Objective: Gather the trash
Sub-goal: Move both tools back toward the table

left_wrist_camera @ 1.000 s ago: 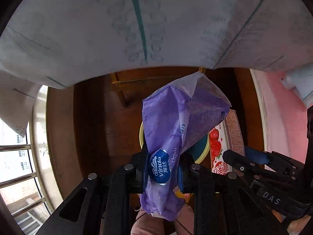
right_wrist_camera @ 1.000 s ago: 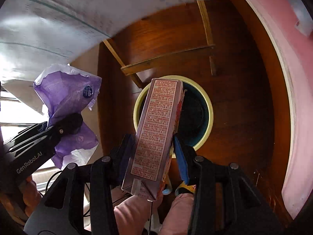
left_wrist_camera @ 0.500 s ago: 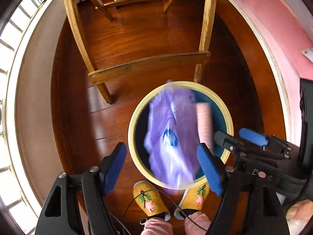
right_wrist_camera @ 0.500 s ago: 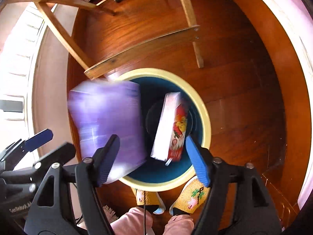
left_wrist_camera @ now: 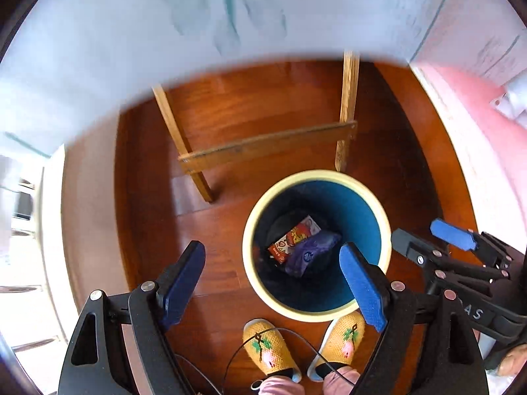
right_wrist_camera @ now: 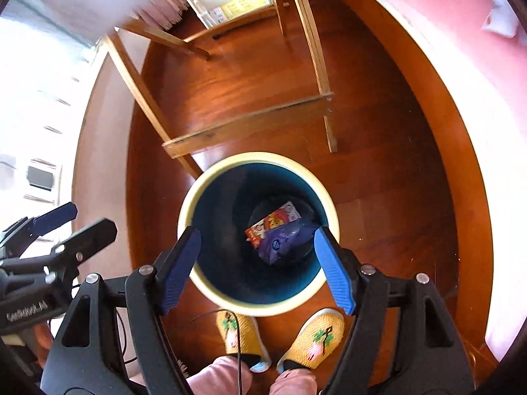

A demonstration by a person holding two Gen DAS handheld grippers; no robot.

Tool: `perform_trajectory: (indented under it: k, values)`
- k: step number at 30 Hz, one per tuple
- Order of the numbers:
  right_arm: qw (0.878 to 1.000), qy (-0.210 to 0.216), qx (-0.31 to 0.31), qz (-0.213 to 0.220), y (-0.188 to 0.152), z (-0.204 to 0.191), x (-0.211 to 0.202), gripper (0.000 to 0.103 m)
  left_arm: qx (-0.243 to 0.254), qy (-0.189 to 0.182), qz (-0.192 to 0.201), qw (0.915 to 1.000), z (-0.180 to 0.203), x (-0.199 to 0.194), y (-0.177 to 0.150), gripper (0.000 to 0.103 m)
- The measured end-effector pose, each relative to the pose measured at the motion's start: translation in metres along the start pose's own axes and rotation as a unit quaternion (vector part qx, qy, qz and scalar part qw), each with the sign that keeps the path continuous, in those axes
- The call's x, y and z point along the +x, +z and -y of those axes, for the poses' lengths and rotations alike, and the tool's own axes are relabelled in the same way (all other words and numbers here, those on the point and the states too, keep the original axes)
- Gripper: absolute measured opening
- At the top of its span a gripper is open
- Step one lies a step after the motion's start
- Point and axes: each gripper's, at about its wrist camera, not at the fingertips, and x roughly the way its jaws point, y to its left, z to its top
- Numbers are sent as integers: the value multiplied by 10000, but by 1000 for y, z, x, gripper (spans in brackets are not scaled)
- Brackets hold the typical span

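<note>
A round bin (left_wrist_camera: 263, 204) (right_wrist_camera: 197, 191) with a cream rim and teal inside stands on the wooden floor below both grippers. At its bottom lie a purple tissue wrapper (left_wrist_camera: 309, 253) (right_wrist_camera: 283, 242) and a red-and-white carton (left_wrist_camera: 293, 235) (right_wrist_camera: 273, 222), the wrapper partly over the carton. My left gripper (left_wrist_camera: 273, 279) hangs open above the bin's near rim, nothing between its blue pads. My right gripper (right_wrist_camera: 257, 270) is open too, empty, above the bin. Each gripper also shows at the other view's edge: the right one (left_wrist_camera: 425, 240) and the left one (right_wrist_camera: 85, 220).
A wooden chair's legs and crossbar (left_wrist_camera: 263, 148) (right_wrist_camera: 247, 125) stand just behind the bin. A white cloth-covered table edge (left_wrist_camera: 230, 16) hangs overhead. A person's yellow slippers (left_wrist_camera: 270, 345) (right_wrist_camera: 309, 335) sit in front of the bin. A pink wall (right_wrist_camera: 461, 98) runs on the right.
Both grippers opened and dropped their loads: the purple wrapper and the carton fell into the bin and now lie at its bottom. Both grippers are empty.
</note>
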Motion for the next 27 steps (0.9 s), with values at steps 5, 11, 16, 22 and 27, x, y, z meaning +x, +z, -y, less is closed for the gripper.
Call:
perform_trajectory:
  k: [5, 11, 16, 22, 27]
  values:
    - [9998, 68, -184, 24, 2, -26, -64, 69, 2, -60, 186, 9998, -10, -72, 8, 85]
    - [9996, 97, -266, -15, 9, -59, -150, 69, 47, 187, 640, 9978, -16, -176, 18, 85]
    - [9991, 235, -206, 286, 17, -85, -224, 63, -165, 299, 969, 9947, -30, -260, 30, 85]
    - [9951, 555, -99, 809, 36, -108, -311, 60, -300, 292, 1361, 9898, -51, -343, 47, 84]
    - [9895, 541, -169, 1327, 55, -136, -366, 60, -321, 105, 1617, 9863, -69, -390, 63, 82]
